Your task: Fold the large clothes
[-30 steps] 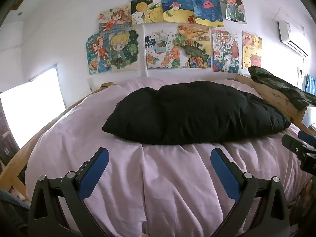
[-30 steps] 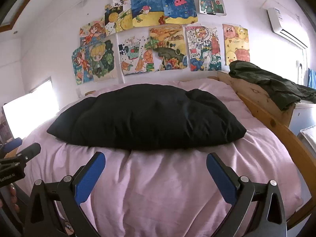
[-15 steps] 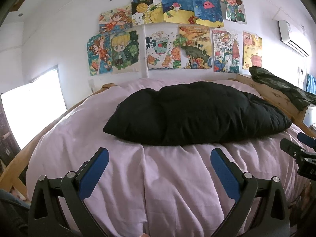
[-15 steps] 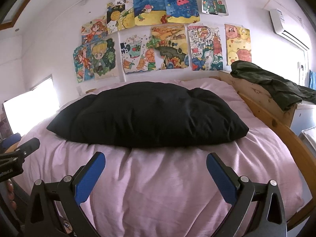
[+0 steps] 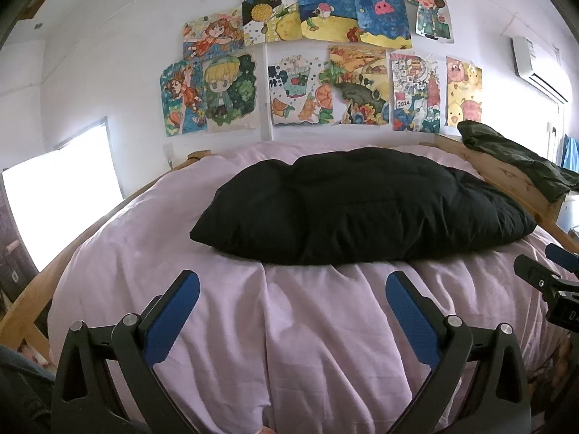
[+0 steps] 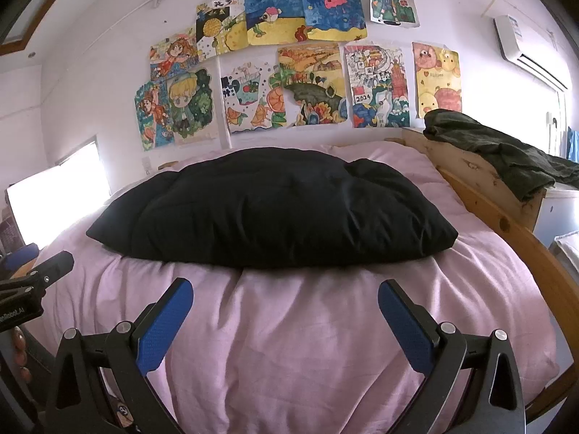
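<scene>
The left gripper [image 5: 293, 289] hung over the near end of the bed, jaws spread wide, nothing between its blue pads [image 5: 173, 314]. The right gripper [image 6: 286, 296] was just the same: jaws released, empty, poised above the pink cover [image 6: 325, 343]. Neither one touched the cloth.

And there was the black coat [image 5: 362, 206], a puffy bundle lying across the middle of the bed, well ahead of both grippers. From the right wrist view, the coat [image 6: 271, 209] sat squarely in front, its near edge resting on the rumpled cover. In the left wrist view, the right gripper [image 5: 550, 282] poked in at the right edge, beside the coat's right corner. The left gripper [image 6: 32, 282] showed at the left edge of the right wrist view, level with the coat's near left corner.

A wooden frame [image 6: 506, 224] ran along the right side of the bed, with a dark green garment [image 6: 506, 152] draped on its far end. Bright drawings [image 5: 325, 72] covered the wall behind, and an air conditioner [image 6: 524, 47] sat high on the right.
</scene>
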Available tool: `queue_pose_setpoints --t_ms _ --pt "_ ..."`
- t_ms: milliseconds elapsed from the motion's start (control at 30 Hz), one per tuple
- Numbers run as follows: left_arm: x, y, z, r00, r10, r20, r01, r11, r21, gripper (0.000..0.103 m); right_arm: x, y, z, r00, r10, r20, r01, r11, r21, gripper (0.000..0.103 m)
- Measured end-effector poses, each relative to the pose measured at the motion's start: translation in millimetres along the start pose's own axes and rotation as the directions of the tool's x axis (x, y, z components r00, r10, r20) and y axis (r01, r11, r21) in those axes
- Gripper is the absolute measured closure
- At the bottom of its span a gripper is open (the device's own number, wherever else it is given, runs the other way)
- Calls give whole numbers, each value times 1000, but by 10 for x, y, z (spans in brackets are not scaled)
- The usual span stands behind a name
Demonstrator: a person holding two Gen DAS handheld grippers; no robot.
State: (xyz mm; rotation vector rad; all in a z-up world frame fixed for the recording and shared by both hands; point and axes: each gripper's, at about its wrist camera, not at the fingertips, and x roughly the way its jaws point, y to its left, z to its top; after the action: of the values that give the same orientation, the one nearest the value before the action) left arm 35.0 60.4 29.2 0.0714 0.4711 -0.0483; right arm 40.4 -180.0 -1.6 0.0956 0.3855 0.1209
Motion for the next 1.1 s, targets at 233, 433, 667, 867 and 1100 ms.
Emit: queue_pose_setpoints --t_ms 233,433,667,867,1100 --pt "24 41 -12 1000 1 -5 -1 1000 1 2 7 23 -31 1000 -2 -2 2 1000 -4 0" --pt "32 38 -32 1000 4 -7 -4 1000 8 2 6 26 -30 1000 -1 -2 1 1000 0 0" --pt "37 41 -26 1000 14 -13 -14 1000 3 2 22 56 -56 1000 3 -8 -3 1000 -7 0" --pt "52 61 -14 1000 20 -17 -20 1000 -1 2 31 71 -72 1000 3 -10 -3 1000 -6 0" --pt "58 73 -13 1000 20 -18 -20 1000 -5 2 55 74 -76 1000 5 -16 -5 1000 -12 0"
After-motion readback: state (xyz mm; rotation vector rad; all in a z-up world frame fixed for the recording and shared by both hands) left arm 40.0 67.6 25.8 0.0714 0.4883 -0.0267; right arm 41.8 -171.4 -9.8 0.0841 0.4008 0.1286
